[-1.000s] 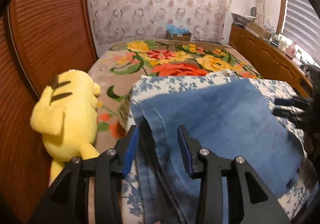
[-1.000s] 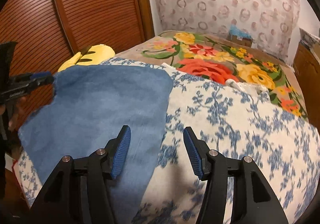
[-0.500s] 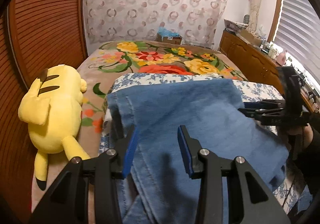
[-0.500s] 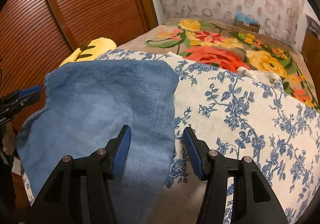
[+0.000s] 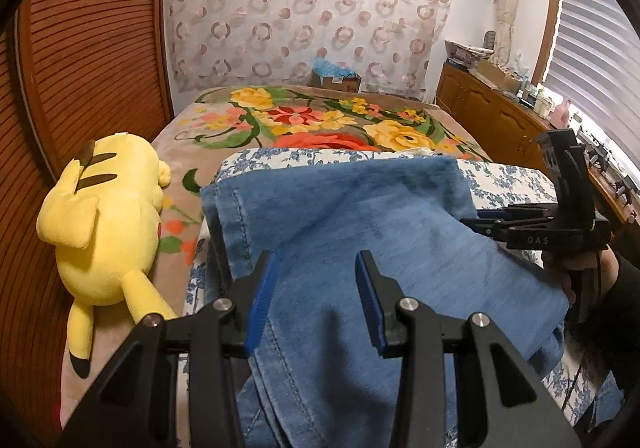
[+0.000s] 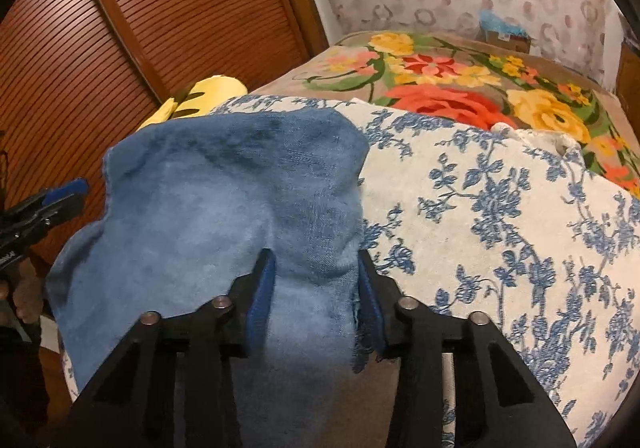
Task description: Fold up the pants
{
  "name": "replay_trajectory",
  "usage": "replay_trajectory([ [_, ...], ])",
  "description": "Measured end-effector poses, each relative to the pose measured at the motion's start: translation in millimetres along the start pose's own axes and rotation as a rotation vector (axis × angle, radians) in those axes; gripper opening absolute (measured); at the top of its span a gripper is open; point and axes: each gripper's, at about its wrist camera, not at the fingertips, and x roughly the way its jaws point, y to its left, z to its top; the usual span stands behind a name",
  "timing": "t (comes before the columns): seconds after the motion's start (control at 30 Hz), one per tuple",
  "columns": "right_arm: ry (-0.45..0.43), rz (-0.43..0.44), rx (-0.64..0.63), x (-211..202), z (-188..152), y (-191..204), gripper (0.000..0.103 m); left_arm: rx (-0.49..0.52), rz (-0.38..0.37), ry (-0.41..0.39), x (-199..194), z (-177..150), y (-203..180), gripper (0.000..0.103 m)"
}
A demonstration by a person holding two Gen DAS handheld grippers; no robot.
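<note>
The blue denim pants (image 5: 360,232) lie folded on a white cloth with blue flowers (image 5: 504,180) on the bed. My left gripper (image 5: 316,288) is open above the stitched left edge of the pants. My right gripper (image 6: 314,280) is open, its jaws straddling a raised hump of the pants' right edge (image 6: 224,208), with denim between the pads. The right gripper also shows in the left wrist view (image 5: 480,220) at the right side of the pants. The left gripper shows in the right wrist view (image 6: 60,196) at the far left.
A yellow plush toy (image 5: 104,216) lies left of the pants on the floral blanket (image 5: 320,120). A slatted wooden wardrobe (image 5: 80,48) runs along the left. A wooden cabinet (image 5: 492,116) stands at the right under a window blind.
My right gripper has moved left onto the pants' right edge, and denim now bunches between its jaws. My left gripper has pulled back and risen slightly.
</note>
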Motion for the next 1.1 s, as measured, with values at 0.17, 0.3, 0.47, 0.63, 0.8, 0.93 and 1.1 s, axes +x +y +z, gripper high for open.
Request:
replay_trajectory([
  [0.17, -0.012, 0.021, -0.060, -7.9, -3.3, 13.0, 0.003, -0.010, 0.008, 0.003, -2.8, -3.3, -1.3, 0.039],
  [0.3, -0.095, 0.011, -0.053, -44.9, -6.3, 16.0, 0.002, -0.005, 0.005, -0.010, -9.9, -3.3, -7.1, 0.039],
  [0.47, -0.180, -0.023, -0.089, -110.0, -9.1, 22.9, 0.002, 0.009, -0.001, -0.043, -27.6, 0.7, -20.8, 0.039],
  [0.63, -0.219, -0.101, -0.079, -168.4, -20.5, 9.8, 0.002, 0.029, -0.025, -0.071, -43.9, 6.9, -42.6, 0.039],
  [0.8, -0.241, -0.246, -0.028, -221.4, -48.1, -33.8, 0.002, 0.074, -0.079, -0.084, -52.0, 11.5, -79.5, 0.039],
  [0.93, -0.228, -0.371, 0.056, -241.2, -68.4, -90.8, 0.002, 0.109, -0.122, -0.073, -45.8, 13.9, -116.6, 0.039],
  [1.1, -0.194, -0.409, 0.135, -233.4, -86.7, -138.0, 0.003, 0.156, -0.175, -0.034, -24.0, 15.2, -165.8, 0.039],
])
